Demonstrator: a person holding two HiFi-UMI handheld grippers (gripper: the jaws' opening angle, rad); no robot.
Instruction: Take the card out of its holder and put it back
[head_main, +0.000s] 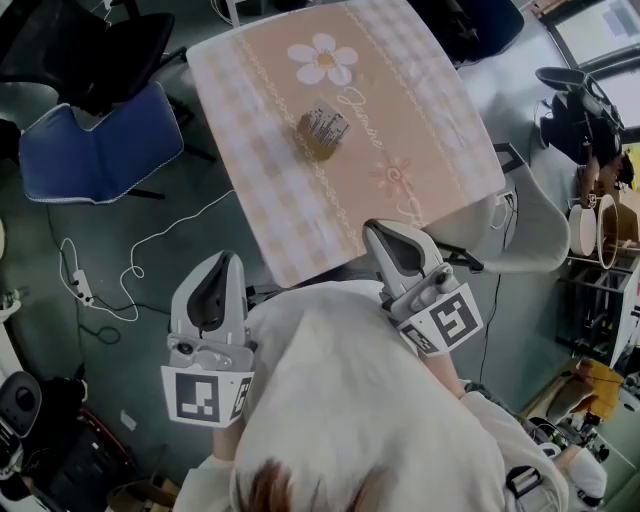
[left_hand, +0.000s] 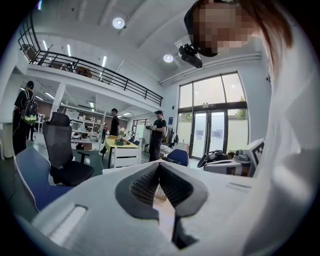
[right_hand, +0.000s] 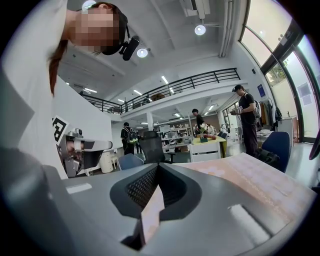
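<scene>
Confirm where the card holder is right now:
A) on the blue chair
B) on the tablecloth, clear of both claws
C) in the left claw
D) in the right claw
B: the holder stands on the tablecloth, while the left claw and right claw hang near the person, short of it, both shut on nothing.

A person in a white top (head_main: 360, 400) holds the grey left gripper (head_main: 225, 260) and grey right gripper (head_main: 380, 230) near the close edge of a table draped in a peach checked, daisy-printed cloth (head_main: 430, 130). Both grippers are well apart from the small brown card holder (head_main: 322, 135) at the table's centre. A blue padded chair (head_main: 100, 150) stands to the left.
</scene>
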